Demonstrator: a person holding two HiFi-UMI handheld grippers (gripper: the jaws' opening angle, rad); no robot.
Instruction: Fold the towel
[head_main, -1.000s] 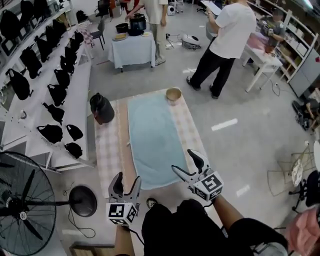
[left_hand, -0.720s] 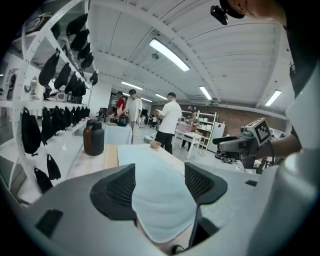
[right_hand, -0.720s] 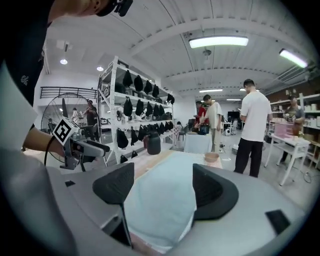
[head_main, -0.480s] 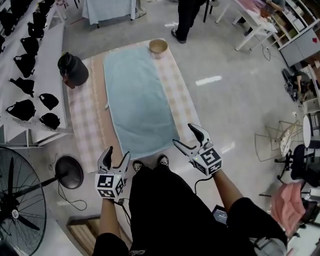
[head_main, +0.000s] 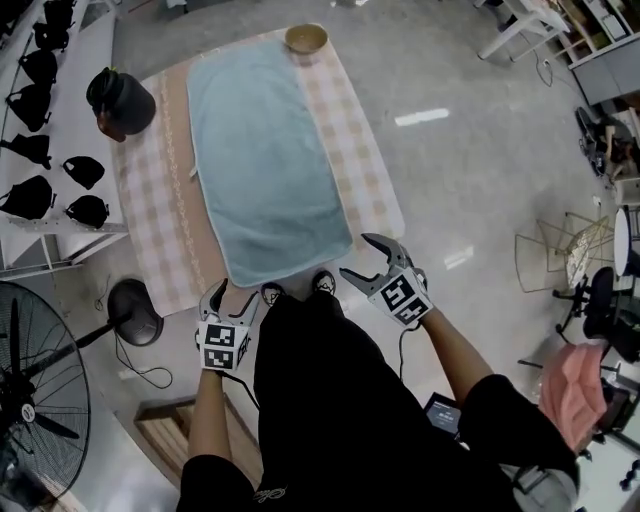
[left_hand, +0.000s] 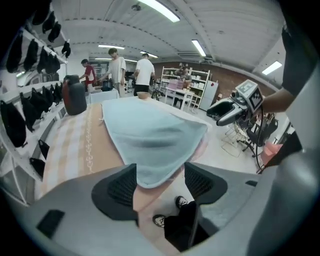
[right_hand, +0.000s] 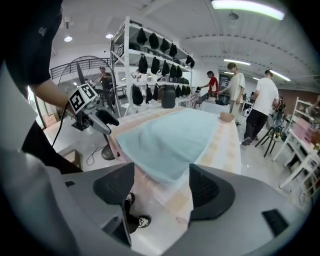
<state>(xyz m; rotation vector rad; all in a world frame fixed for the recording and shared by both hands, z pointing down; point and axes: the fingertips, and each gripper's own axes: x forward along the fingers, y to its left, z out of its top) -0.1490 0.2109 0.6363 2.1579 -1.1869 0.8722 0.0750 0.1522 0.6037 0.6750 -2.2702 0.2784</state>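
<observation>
The pale blue-green rectangular towel lies spread flat and unfolded along the long table, on a pink-and-white checked cloth. Its near short edge sits just in front of your feet.

Your left gripper hangs just short of the towel's near left corner, jaws apart and holding nothing. In the left gripper view that end of the towel shows in the gap between the jaws, but beyond them, not pinched. Your right gripper is off the near right corner, beside the table's edge, likewise spread wide and empty. In its own view the towel lies ahead and a little left of the gap.

The fold itself looks not yet begun, so you are on the approach to the first grasp.

Next, bring each gripper down and forward onto its own near corner. Take only the towel's edge and not the checked cloth beneath, and clamp both before lifting.

The far end has a small tan bowl touching or just beside it, so mind that as you carry the near edge over.
</observation>
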